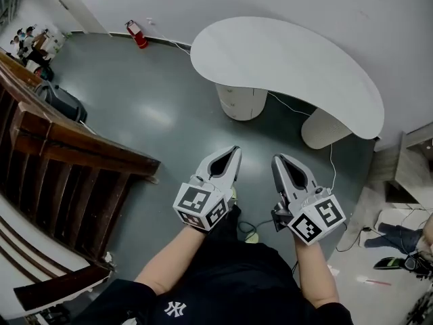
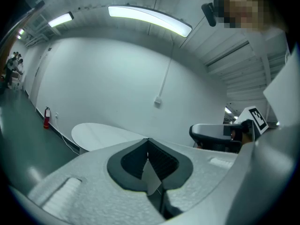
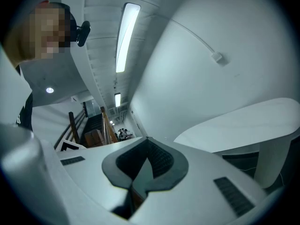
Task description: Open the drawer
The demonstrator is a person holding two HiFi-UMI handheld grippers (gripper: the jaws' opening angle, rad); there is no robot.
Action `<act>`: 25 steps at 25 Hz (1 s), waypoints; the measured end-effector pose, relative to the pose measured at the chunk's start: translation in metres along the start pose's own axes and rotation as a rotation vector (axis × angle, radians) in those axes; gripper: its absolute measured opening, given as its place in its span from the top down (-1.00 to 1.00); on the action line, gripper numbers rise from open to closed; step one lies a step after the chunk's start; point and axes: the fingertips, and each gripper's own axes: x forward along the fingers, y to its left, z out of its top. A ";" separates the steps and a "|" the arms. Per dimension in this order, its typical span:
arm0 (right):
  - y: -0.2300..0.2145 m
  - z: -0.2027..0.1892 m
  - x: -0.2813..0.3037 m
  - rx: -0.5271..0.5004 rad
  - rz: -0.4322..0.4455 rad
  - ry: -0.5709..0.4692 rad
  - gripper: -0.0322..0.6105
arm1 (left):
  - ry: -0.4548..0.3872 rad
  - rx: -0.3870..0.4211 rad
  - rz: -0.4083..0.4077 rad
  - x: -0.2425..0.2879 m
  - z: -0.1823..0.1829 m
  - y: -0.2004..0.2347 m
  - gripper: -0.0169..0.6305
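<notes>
Left gripper (image 1: 235,152) and right gripper (image 1: 276,160) pressed together, empty, over grey floor (image 1: 155,114). I see drawer pedestal (image 1: 241,101) under curved worktop's (image 1: 284,59) near edge, fronts toward me.

The left tongs (image 2: 148,142) look grainy matt plastic, tabletop (image 1: 291,66) smooth white, floor (image 1: 149,107) glossy, railing (image 1: 74,144) varnished wood.

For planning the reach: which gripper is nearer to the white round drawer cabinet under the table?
Left. The left gripper is straight in front of the white round drawer cabinet; the right gripper stands off to its right.
</notes>
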 end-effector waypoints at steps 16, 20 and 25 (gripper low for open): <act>-0.071 -0.014 0.192 -0.024 0.013 0.124 0.85 | 0.071 -0.020 0.067 0.123 -0.006 0.171 0.92; -0.092 -0.022 0.226 -0.035 0.046 0.158 0.85 | 0.070 -0.028 0.108 0.149 -0.014 0.200 0.92; -0.129 -0.040 0.263 -0.036 0.121 0.224 0.85 | 0.072 -0.032 0.163 0.191 -0.031 0.234 0.92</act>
